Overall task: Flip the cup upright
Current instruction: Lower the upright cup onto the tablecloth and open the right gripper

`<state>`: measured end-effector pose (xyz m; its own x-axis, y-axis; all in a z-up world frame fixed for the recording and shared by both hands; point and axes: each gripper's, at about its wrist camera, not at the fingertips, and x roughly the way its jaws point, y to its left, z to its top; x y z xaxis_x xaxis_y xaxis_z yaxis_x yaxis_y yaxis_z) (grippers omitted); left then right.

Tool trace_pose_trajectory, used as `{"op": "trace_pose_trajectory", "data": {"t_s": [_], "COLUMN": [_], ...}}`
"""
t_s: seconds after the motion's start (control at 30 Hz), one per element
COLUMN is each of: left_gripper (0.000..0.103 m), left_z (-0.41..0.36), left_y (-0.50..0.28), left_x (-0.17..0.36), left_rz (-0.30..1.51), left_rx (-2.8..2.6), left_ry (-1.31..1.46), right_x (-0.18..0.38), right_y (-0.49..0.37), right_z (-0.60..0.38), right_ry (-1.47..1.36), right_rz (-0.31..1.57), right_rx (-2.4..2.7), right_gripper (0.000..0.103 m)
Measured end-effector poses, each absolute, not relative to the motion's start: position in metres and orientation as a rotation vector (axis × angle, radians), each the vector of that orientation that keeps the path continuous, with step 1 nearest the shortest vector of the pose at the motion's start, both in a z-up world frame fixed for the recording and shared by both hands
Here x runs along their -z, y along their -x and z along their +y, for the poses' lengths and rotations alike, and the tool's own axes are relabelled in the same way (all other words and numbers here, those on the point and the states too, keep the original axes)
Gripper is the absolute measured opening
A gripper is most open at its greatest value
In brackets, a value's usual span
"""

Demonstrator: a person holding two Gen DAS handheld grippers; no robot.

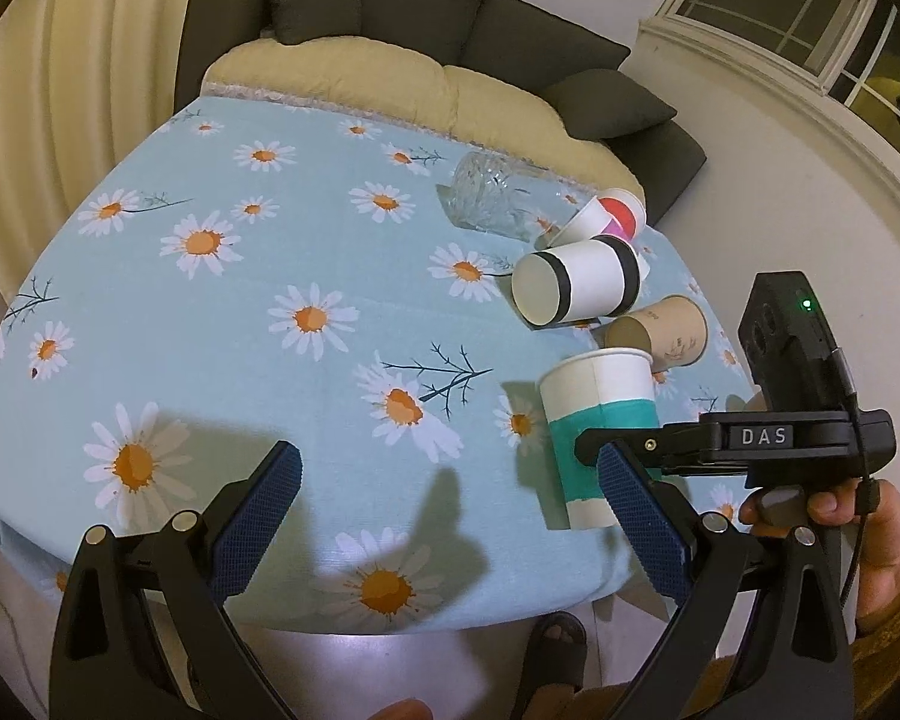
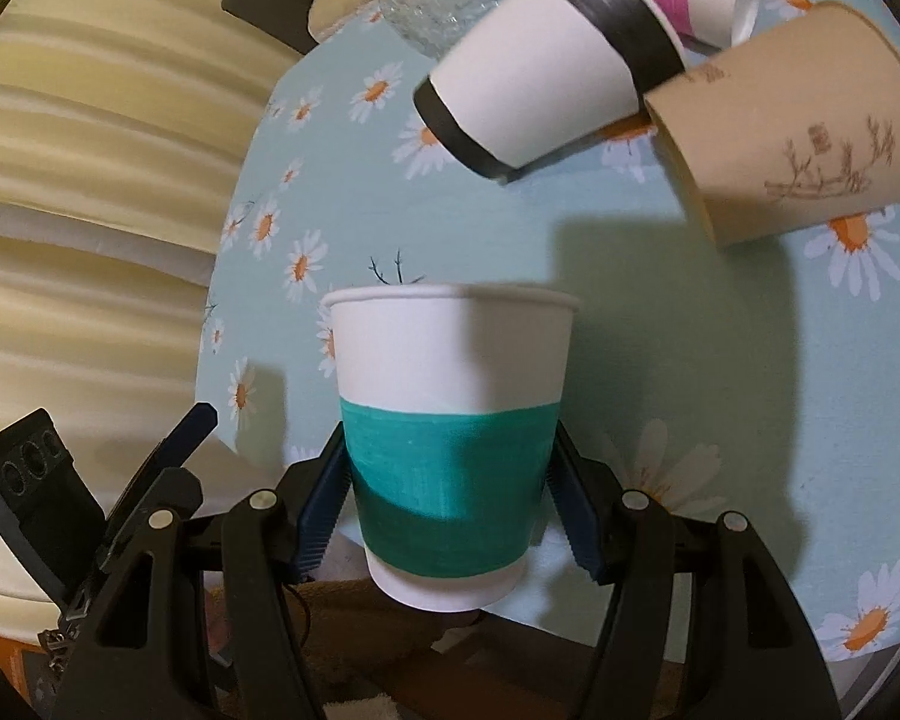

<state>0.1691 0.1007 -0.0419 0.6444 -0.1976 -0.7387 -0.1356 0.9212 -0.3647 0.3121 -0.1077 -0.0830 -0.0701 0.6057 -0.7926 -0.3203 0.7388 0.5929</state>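
Note:
A white paper cup with a teal band [image 2: 450,444] stands upright, mouth up, between the blue pads of my right gripper [image 2: 450,498], which is shut on its lower half near the table's front edge. The same teal cup [image 1: 600,414] shows in the left wrist view with the right gripper [image 1: 606,450] around it. My left gripper [image 1: 450,516] is open and empty over the tablecloth, left of the cup.
On the daisy tablecloth [image 1: 270,312] lie a white cup with black bands [image 1: 576,288], a brown cup [image 1: 660,333], a pink-banded cup [image 1: 606,219] and a clear glass [image 1: 486,198], all on their sides. A sofa [image 1: 420,60] stands behind the table.

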Motion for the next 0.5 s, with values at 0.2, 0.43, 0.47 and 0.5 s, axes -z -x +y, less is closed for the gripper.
{"op": "trace_pose_trajectory", "data": {"t_s": [0.2, 0.43, 0.47, 0.5], "left_gripper": [0.097, 0.097, 0.097, 0.097], "left_z": [0.1, 0.097, 0.095, 0.095], "left_y": [-0.17, -0.171, -0.171, -0.171], "left_x": [0.042, 0.043, 0.041, 0.04], "left_rz": [0.883, 0.895, 0.898, 0.897], "left_rx": [0.037, 0.04, 0.048, 0.055], "left_ry": [0.411, 0.409, 0.42, 0.43], "right_x": [0.077, 0.047, 0.038, 0.031], "right_y": [-0.312, -0.306, -0.302, -0.298], "right_z": [-0.116, -0.136, -0.145, -0.152], "right_ry": [-0.263, -0.32, -0.326, -0.322], "right_rz": [1.44, 1.35, 1.317, 1.283], "right_rx": [-0.758, -0.744, -0.737, -0.729], "right_gripper": [0.075, 0.075, 0.076, 0.076]}}
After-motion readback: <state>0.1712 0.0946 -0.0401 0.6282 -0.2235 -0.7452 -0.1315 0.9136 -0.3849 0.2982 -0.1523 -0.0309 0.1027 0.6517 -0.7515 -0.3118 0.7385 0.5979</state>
